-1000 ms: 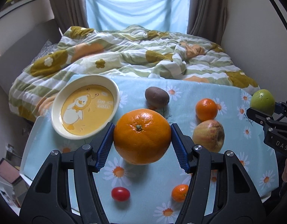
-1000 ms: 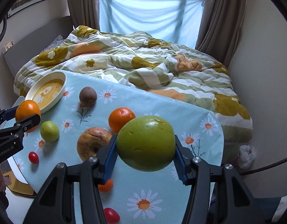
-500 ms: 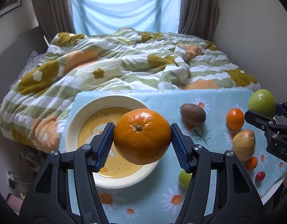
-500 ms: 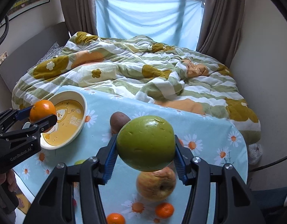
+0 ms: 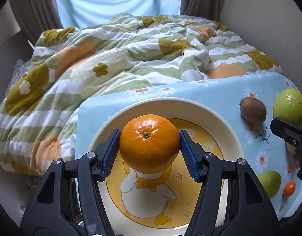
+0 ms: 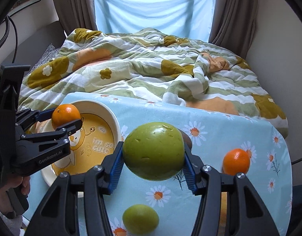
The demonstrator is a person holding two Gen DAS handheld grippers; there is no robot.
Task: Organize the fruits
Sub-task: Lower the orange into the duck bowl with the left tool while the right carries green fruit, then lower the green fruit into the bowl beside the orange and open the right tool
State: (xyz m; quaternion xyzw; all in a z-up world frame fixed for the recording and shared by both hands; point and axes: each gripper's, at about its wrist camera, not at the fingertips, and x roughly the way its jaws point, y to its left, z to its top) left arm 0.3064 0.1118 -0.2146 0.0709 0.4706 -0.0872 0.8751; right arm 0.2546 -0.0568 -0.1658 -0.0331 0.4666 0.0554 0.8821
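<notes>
The left claw (image 5: pixel 150 153) is clamping a round orange mandarin (image 5: pixel 149 143) over the cream duck-print bowl (image 5: pixel 225 129) on the daisy-patterned blue desk (image 6: pixel 219 122). The right claw (image 6: pixel 153 164) is gripping a large green apple (image 6: pixel 153 151); below it is lying a smaller green fruit (image 6: pixel 140 219), to its right a small orange (image 6: pixel 236 161). Beyond is spreading a rumpled floral bed quilt (image 6: pixel 143 72).
</notes>
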